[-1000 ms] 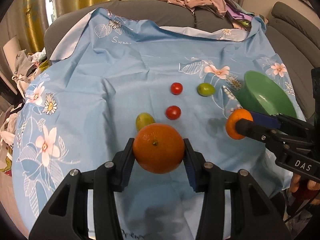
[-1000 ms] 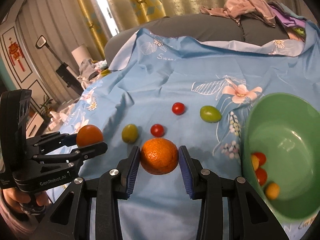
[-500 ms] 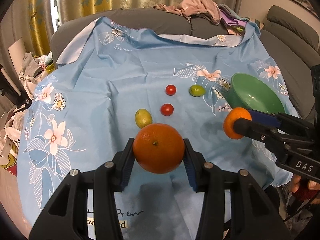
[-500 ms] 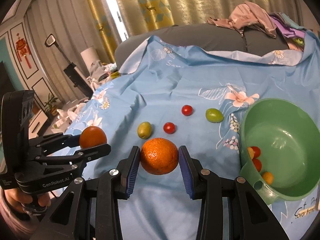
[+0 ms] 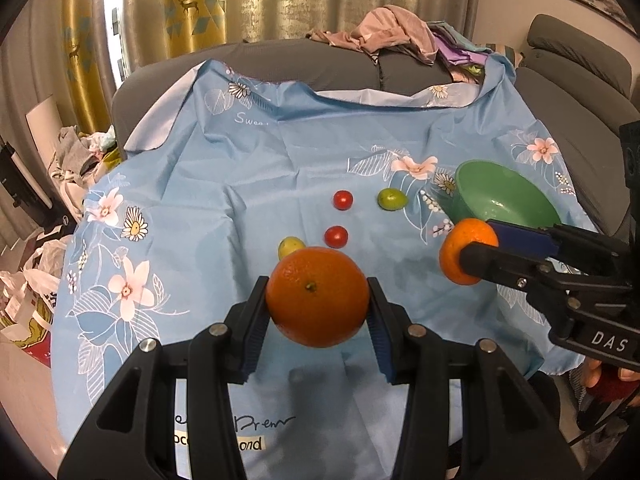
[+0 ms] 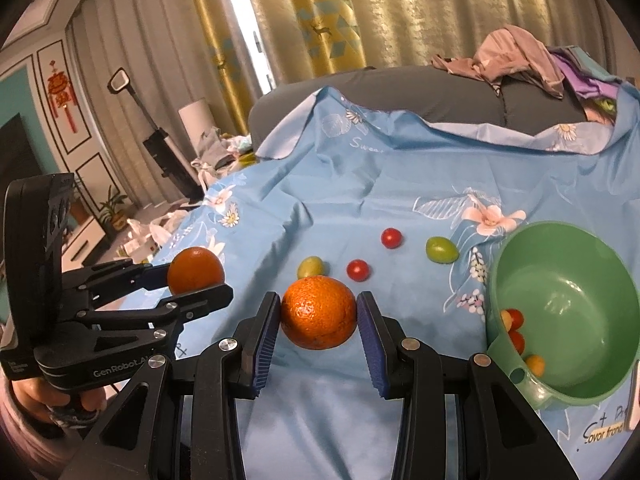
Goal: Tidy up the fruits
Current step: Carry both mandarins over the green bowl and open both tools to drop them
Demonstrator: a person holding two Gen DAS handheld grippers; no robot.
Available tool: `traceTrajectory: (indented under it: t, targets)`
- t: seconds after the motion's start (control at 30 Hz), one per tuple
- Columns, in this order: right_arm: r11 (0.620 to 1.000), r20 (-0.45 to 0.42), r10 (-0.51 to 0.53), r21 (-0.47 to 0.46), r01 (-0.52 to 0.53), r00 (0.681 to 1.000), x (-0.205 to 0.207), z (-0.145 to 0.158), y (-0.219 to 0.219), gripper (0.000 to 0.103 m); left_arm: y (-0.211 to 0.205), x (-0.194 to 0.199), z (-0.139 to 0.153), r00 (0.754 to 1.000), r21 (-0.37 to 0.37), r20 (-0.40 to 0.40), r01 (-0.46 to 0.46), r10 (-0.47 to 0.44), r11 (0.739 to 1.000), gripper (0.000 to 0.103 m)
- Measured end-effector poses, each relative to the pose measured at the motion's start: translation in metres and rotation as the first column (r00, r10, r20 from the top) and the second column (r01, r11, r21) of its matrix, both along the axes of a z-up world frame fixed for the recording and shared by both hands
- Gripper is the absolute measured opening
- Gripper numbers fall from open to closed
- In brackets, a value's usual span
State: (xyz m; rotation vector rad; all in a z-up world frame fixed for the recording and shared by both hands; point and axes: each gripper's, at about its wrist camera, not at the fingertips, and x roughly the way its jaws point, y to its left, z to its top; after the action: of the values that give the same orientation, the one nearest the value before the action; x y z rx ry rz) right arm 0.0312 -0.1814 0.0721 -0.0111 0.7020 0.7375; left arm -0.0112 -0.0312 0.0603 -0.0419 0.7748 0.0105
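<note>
My left gripper (image 5: pixel 318 308) is shut on an orange (image 5: pixel 317 297) held above the blue floral cloth; it also shows in the right wrist view (image 6: pixel 196 270). My right gripper (image 6: pixel 318 316) is shut on a second orange (image 6: pixel 319 312), seen in the left wrist view (image 5: pixel 466 256) next to the green bowl (image 5: pixel 472 196). The bowl (image 6: pixel 516 264) holds several small fruits (image 6: pixel 516 332). On the cloth lie two red tomatoes (image 5: pixel 343 200) (image 5: pixel 336 237) and two green fruits (image 5: pixel 392 199) (image 5: pixel 289 245).
A grey sofa (image 5: pixel 320 64) with a heap of clothes (image 5: pixel 396 36) stands behind the cloth. Bags and clutter (image 5: pixel 28 280) lie on the floor at the left. Curtains hang at the back.
Both grippers have pulled back and up from the cloth, each still holding its orange. The fruits and bowl look smaller and farther away.
</note>
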Motion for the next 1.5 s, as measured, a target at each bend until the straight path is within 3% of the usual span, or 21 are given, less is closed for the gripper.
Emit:
traceTrajectory:
  t: [0.63,1.5]
  targets:
    - [0.999,0.032,-0.015,0.05,0.014,0.999,-0.002,0.009,-0.018,0.041,-0.026,0.004,0.014,0.999,0.071,0.03,0.024,-0.026,0.997,0.046]
    - [0.977,0.018,-0.198,0.086,0.196,0.98,0.032,-0.002,-0.092,0.041,-0.109,0.067,0.014,0.973,0.115,0.015,0.229,-0.232,0.967,0.046]
